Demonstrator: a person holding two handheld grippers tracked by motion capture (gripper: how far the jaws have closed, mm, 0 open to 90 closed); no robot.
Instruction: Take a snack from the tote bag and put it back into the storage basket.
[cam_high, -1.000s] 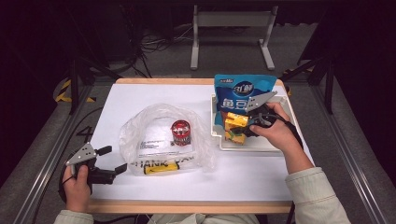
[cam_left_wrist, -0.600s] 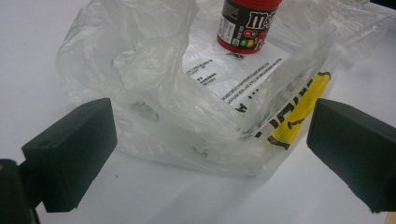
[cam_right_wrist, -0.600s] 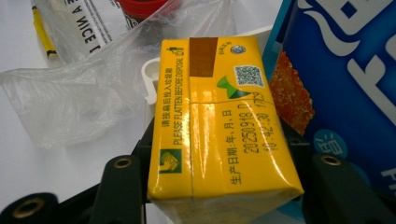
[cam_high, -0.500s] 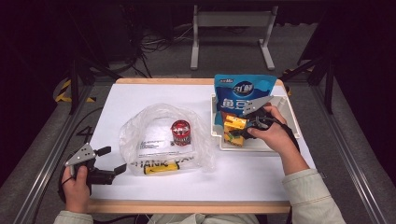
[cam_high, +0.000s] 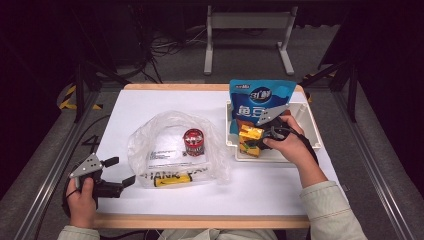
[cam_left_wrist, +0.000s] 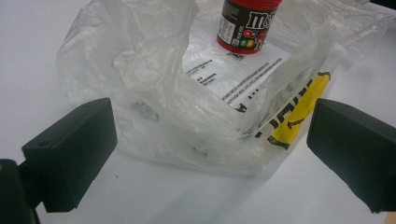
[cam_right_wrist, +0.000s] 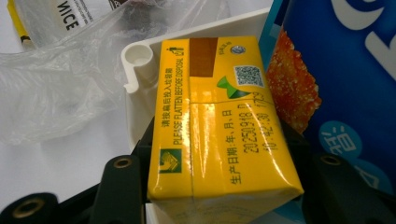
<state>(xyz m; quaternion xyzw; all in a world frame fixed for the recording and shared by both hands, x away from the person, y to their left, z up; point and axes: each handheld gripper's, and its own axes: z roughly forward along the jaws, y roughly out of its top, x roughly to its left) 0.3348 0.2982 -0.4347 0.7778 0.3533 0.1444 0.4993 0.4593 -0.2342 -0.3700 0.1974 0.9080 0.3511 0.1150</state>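
Now right tongs (cam_right_wrist: 219, 186) clamp one yellow carton (cam_right_wrist: 215, 126); left tongs (cam_left_wrist: 210, 154) gape before one plastic bag (cam_left_wrist: 187, 93).

The right hand-held gripper (cam_high: 256, 141) has drawn the yellow carton (cam_high: 250, 136) slightly nearer inside the white bin (cam_high: 309, 116).
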